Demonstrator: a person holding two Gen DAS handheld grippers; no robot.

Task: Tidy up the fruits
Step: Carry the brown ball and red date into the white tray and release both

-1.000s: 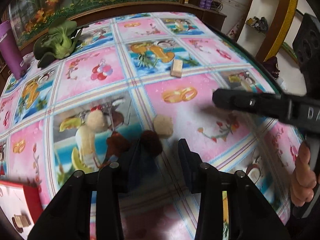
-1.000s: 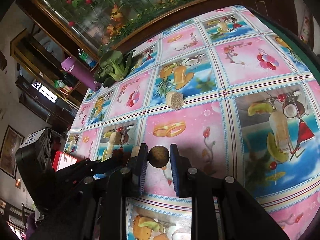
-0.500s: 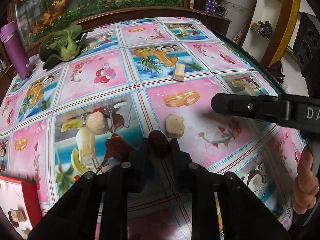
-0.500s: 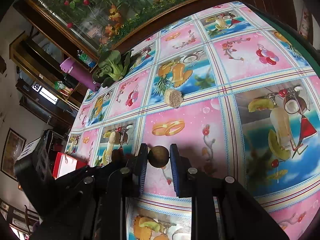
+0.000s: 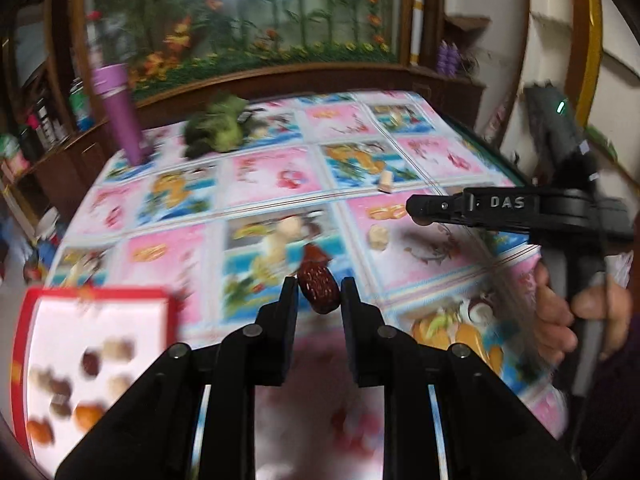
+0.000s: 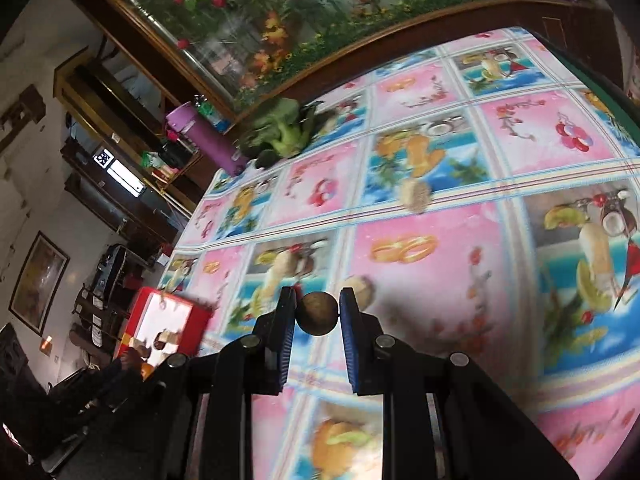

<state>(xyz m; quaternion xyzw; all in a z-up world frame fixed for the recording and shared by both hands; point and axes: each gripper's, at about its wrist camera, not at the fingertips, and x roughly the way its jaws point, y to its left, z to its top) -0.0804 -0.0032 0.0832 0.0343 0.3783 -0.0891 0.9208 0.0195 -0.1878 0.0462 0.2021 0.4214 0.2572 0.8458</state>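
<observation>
Two black plastic grippers each clench a fruit above the glossy patterned pink-and-blue tablecloth [image 5: 280,184]. The left gripper [image 5: 319,294] pinches a wrinkled, oblong dark-red date [image 5: 319,290]; the right gripper [image 6: 318,314], its fingers faced with ribbed blue pads [image 6: 347,344], squeezes a smooth round brown fruit [image 6: 318,314]. A red-rimmed white tray [image 5: 28,312] sits at the table's near left, holding blurred brown, pale and orange pieces (too smeared to name). Farther back lie a pale lumpy chunk [image 5: 379,237], a leafy green vegetable [image 5: 218,128] and a tall purple bottle [image 5: 118,112].
</observation>
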